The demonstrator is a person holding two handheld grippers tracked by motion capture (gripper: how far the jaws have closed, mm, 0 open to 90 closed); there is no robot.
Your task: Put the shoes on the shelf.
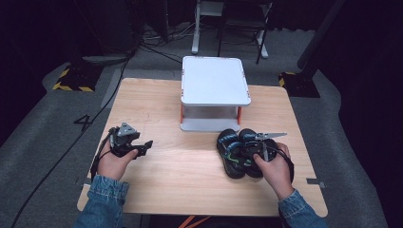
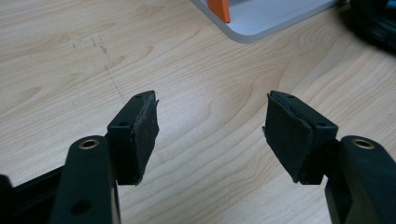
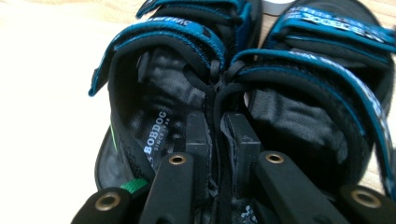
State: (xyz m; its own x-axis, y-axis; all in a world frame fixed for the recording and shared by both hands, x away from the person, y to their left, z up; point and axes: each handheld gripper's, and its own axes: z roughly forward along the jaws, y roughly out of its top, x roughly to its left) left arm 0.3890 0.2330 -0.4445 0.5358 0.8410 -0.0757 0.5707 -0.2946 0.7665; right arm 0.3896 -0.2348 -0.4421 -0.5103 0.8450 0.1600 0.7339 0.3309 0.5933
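Note:
A pair of black sandals with blue straps (image 1: 236, 151) lies side by side on the wooden table (image 1: 190, 180), just in front of a white two-level shelf (image 1: 215, 80). My right gripper (image 1: 251, 151) is shut on the two inner side walls of the sandals (image 3: 218, 116), pinching them together, one jaw inside each shoe. The left sandal's insole reads BOBDOG (image 3: 154, 130). My left gripper (image 1: 145, 147) rests low over bare wood at the table's left, open, with nothing between its pads (image 2: 142, 135).
The shelf's lower board (image 2: 266, 18) and an orange post (image 2: 219, 9) lie ahead of the left gripper. Chair and desk legs (image 1: 228, 33) stand on the grey floor beyond the table. Cables (image 1: 71, 142) trail off the left side.

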